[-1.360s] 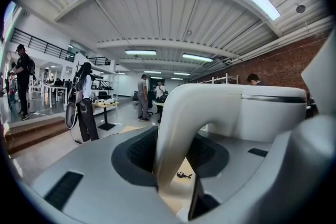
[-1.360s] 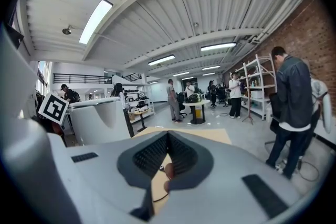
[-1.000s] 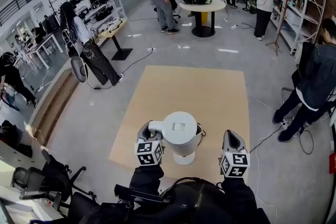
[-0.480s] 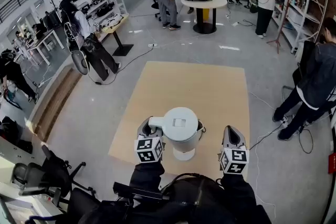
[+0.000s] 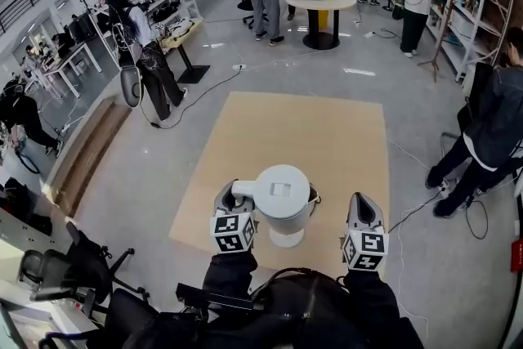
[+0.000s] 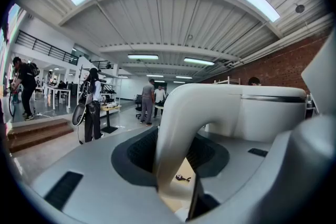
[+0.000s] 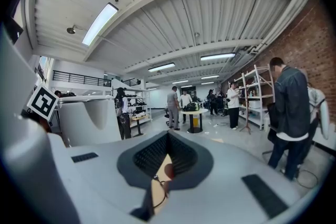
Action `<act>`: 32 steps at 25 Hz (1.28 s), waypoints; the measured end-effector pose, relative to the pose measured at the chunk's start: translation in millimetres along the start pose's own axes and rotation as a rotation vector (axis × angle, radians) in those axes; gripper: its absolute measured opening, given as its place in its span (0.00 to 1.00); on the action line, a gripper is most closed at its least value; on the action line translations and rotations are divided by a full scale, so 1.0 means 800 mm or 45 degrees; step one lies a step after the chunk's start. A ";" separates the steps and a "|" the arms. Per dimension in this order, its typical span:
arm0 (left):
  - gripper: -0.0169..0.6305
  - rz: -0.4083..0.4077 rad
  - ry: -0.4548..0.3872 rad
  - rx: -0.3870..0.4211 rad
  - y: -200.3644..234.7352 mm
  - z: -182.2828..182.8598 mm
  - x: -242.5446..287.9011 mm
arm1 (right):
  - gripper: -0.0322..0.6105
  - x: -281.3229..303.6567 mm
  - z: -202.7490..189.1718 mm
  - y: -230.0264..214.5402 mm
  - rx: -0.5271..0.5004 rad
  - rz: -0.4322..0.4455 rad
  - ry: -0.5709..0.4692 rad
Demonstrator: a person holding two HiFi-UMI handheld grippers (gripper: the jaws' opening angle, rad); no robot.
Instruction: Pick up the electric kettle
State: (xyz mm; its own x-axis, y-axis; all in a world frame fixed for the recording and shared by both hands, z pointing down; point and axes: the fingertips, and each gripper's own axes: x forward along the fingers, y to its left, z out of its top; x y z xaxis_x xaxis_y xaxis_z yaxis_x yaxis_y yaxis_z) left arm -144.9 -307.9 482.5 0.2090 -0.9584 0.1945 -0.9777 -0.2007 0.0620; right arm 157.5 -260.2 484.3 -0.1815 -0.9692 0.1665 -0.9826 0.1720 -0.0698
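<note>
The white electric kettle (image 5: 280,194) hangs over the tan floor mat (image 5: 327,135), in front of the person's body. My left gripper (image 5: 232,199) is shut on its curved handle (image 6: 176,123), which fills the gap between the jaws in the left gripper view; the kettle body (image 6: 262,113) rises to the right. A white round part (image 5: 287,240) shows under the body; I cannot tell whether it is the kettle's foot or a separate base. My right gripper (image 5: 364,215) hovers to the kettle's right, apart from it, jaws together on nothing (image 7: 157,176). The kettle (image 7: 86,118) stands at its left.
A cable (image 5: 417,208) runs over the floor right of the mat toward a standing person (image 5: 486,127). Office chairs (image 5: 73,266) sit at the lower left. A round table (image 5: 320,2) with people around it stands far ahead, shelves (image 5: 458,4) along the right wall.
The kettle stays in my left gripper and both grippers keep their places beside it. The head view has shifted slightly; people in the background have moved.
</note>
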 end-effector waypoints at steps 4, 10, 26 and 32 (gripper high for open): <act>0.24 0.000 0.003 -0.006 0.001 -0.002 0.000 | 0.05 0.003 -0.001 0.005 -0.001 0.017 -0.005; 0.24 0.014 0.008 0.005 0.001 -0.004 0.001 | 0.05 0.009 0.004 0.012 -0.016 0.057 -0.038; 0.24 0.012 0.010 0.006 0.002 -0.008 0.001 | 0.05 0.013 0.001 0.014 -0.024 0.061 -0.025; 0.24 0.010 0.008 0.003 0.002 -0.008 0.003 | 0.05 0.016 0.000 0.014 -0.025 0.065 -0.021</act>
State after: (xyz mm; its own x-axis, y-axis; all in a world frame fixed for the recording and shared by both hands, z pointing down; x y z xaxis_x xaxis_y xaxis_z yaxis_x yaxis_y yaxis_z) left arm -146.1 -309.0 489.5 0.2018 -0.9585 0.2014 -0.9793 -0.1938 0.0585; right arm 143.9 -270.2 485.9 -0.2309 -0.9618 0.1469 -0.9727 0.2246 -0.0587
